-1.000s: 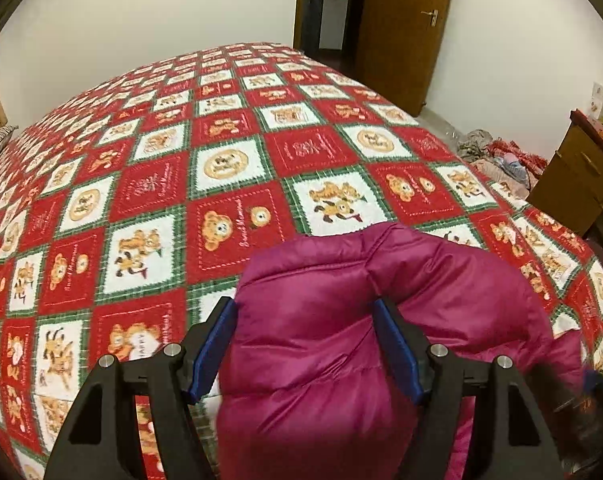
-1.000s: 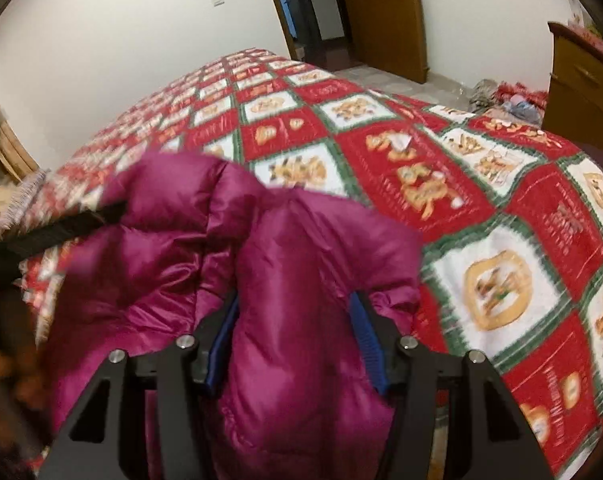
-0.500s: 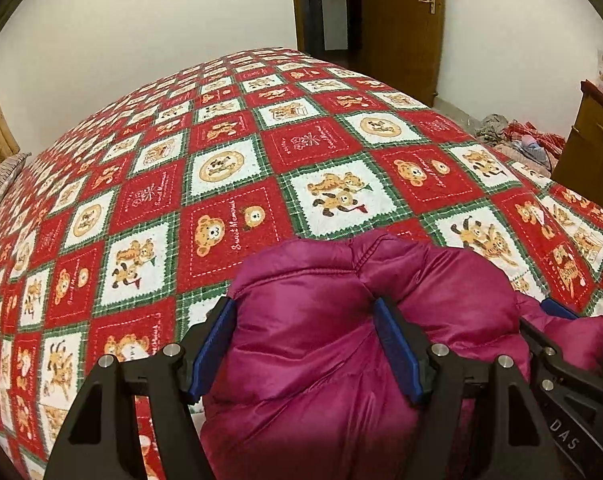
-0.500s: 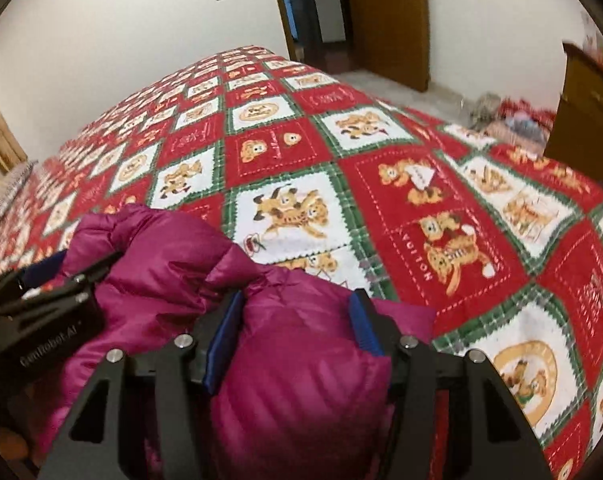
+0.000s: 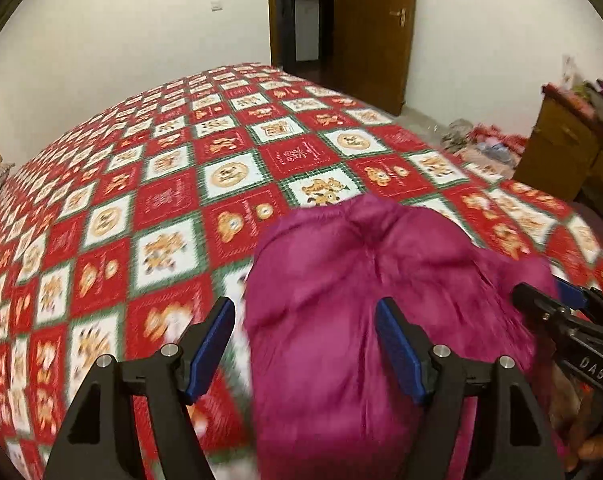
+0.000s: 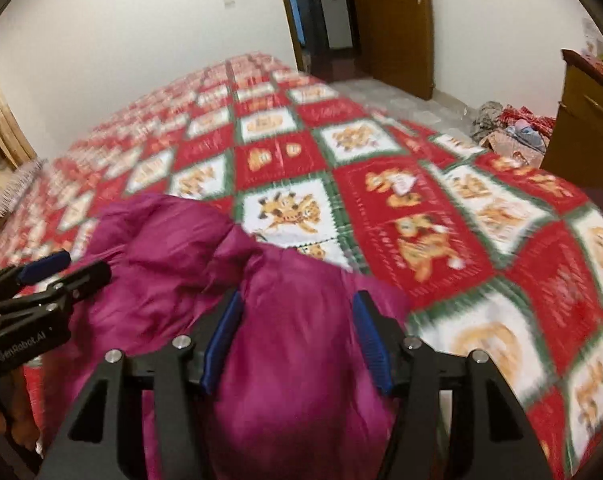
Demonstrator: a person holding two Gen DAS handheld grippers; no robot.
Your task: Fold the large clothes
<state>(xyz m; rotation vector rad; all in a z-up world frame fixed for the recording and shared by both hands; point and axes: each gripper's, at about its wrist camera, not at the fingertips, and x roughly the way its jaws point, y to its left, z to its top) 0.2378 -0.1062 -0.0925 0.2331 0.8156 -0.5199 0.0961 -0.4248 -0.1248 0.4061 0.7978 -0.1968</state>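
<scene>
A bed [image 5: 149, 184] fills most of both views, spread with a red, white and green patchwork quilt [image 6: 441, 216] of bear squares; at its near edge lies a bulky magenta puffer jacket [image 5: 361, 280], bunched up and spilling toward the cameras; beyond the bed stand a brown door [image 5: 373, 24] and, far right, a wooden dresser [image 6: 581, 120] with a heap of clothes [image 6: 509, 128] on the floor beside it. The left gripper [image 5: 305, 344] stands wide; its left blue pad is clear of the jacket with quilt showing in the gap, its right pad lies against the fabric, so the jacket is released rather than pinched. The right gripper [image 6: 297, 344] has a fold of the jacket between both pads, the cloth bulging out past them; its jaws are opening, and the pads still touch the fabric on each side.
</scene>
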